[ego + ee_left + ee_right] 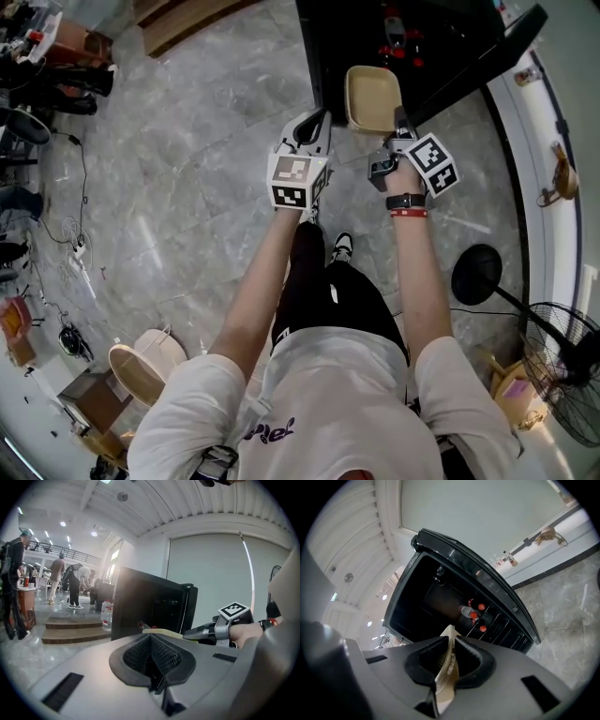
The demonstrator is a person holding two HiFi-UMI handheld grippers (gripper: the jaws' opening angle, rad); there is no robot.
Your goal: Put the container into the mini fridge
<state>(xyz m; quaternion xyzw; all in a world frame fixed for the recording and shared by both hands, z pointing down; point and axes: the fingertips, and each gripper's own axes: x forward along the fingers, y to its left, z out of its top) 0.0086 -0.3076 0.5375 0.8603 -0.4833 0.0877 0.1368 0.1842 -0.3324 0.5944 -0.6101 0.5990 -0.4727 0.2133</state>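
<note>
My left gripper (314, 124) has its jaws together on nothing and hangs just beside the container at its 8 o'clock, idle I judge, since one gripper can carry this. The tan container (372, 97) is in the air at my 12 o'clock, open side up, because my right gripper (397, 127) is clamped on its rim at 5 o'clock. Toward 1 o'clock the mini fridge (427, 52) stands open to take it.

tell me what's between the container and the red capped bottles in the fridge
Nothing solid: in the right gripper view, only the mini fridge's dark open interior separates the container, clamped in the right gripper's jaws, from the bottles.
</note>
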